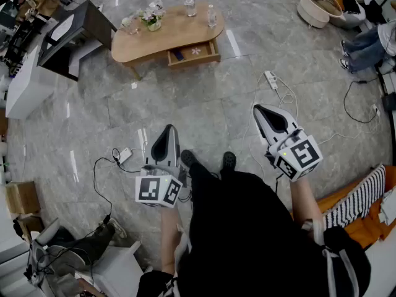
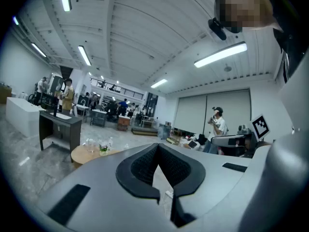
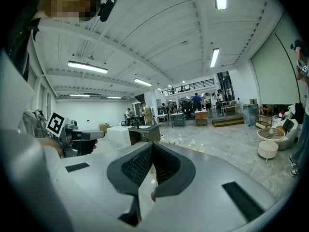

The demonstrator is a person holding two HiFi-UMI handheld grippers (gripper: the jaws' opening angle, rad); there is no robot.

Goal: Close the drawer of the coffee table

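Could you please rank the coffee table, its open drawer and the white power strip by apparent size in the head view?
1. coffee table, clearly largest
2. open drawer
3. white power strip, smallest even though it lies nearer the camera

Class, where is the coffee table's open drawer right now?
In the head view, top centre: the drawer stands pulled out from the near side of the coffee table.
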